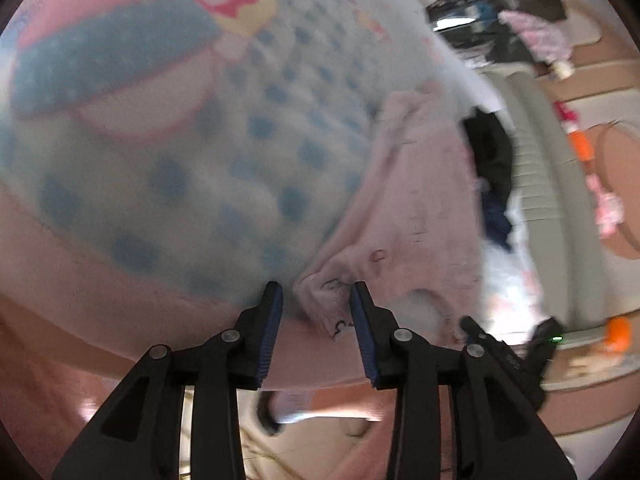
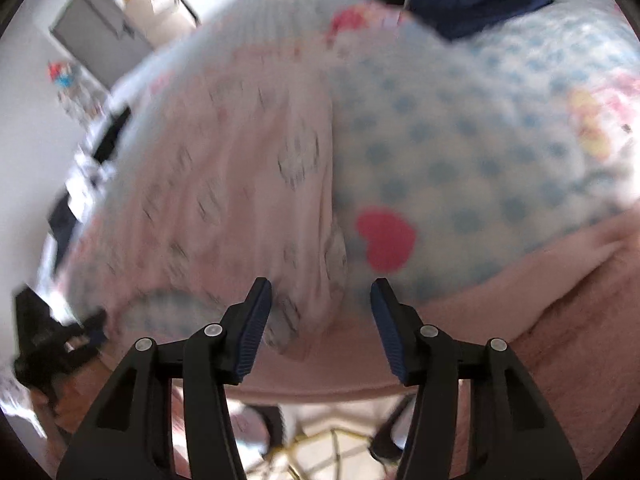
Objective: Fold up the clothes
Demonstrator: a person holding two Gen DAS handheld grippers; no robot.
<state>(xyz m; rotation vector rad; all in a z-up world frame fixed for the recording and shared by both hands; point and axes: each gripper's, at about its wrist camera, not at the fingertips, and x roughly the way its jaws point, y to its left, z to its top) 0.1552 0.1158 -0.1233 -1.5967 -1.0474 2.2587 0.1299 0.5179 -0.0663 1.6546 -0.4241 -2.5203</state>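
A pale pink garment (image 1: 420, 200) with small dark prints lies flat on a white bedspread with blue dots (image 1: 180, 184). My left gripper (image 1: 316, 296) points down at the garment's near corner. That corner sits between the fingertips, and a gap shows beside the left pad, so the jaws stand open. In the right wrist view the same garment (image 2: 240, 184) spreads to the left, on the bedspread (image 2: 460, 152). Its near hem lies between the wide-apart fingers of my right gripper (image 2: 320, 292), which is open and not pressing on it.
A pink blanket (image 2: 560, 300) runs along the bed's near edge, with floor below it. Dark clothes (image 2: 472, 0) are piled at the far side of the bed (image 1: 492, 160). A red heart print (image 2: 386, 240) marks the bedspread. A grey cabinet (image 2: 92, 36) stands by the wall.
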